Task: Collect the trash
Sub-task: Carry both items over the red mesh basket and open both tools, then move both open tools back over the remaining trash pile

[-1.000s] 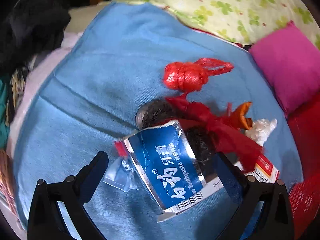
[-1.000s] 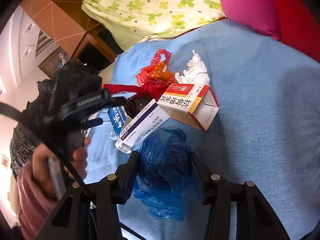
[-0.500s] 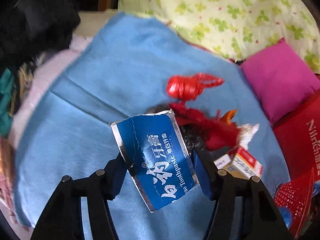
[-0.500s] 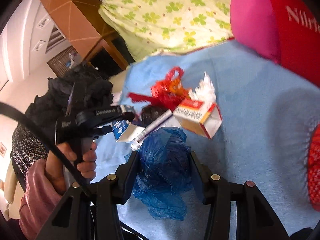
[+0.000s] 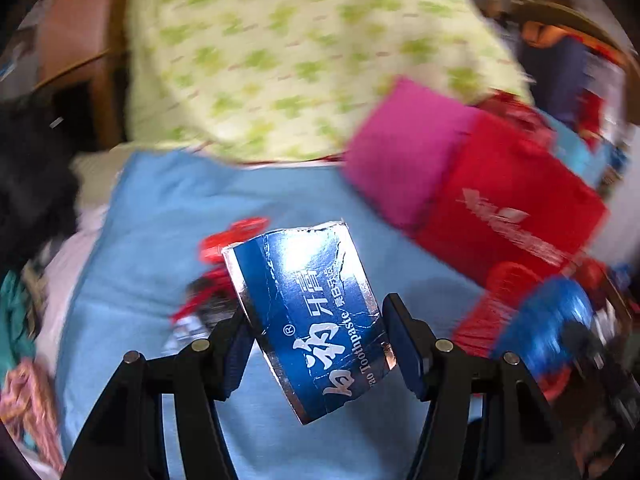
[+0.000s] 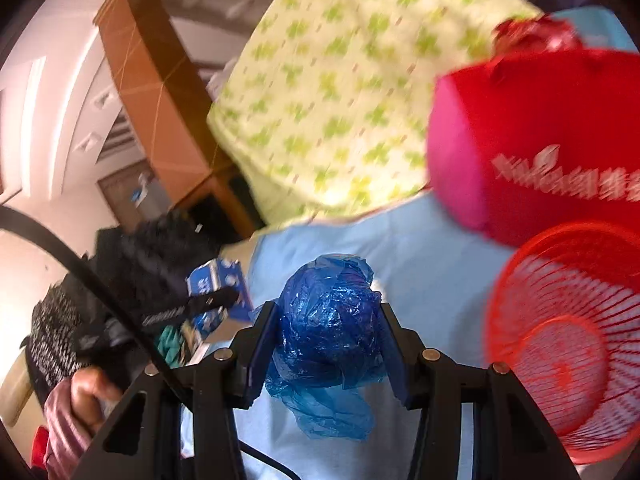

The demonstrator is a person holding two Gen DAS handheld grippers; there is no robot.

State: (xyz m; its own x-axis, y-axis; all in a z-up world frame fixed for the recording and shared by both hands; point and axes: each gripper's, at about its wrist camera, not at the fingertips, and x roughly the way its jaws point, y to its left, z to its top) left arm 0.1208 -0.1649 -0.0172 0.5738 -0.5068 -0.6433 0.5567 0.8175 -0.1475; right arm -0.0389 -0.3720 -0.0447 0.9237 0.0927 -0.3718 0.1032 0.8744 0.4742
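The left gripper [image 5: 316,332] is closed on a torn blue toothpaste box [image 5: 308,316], which sits tilted between its fingers above the blue blanket [image 5: 160,216]. The right gripper [image 6: 326,340] is clamped on a crumpled blue plastic bag [image 6: 330,328]; a red mesh basket [image 6: 568,340] stands just to its right.

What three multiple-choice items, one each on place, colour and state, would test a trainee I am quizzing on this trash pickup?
1. Where is the red mesh basket in the right wrist view?
A. lower right
B. upper left
C. centre

2. What colour is the crumpled plastic bag?
A. green
B. blue
C. white

3. How is the toothpaste box?
A. lying on the sheet
B. inside the basket
C. clamped in the left gripper

Key: A, the red mesh basket fills that corner; B, the crumpled plastic bag in the right gripper is blue; C, the left gripper pinches the toothpaste box.
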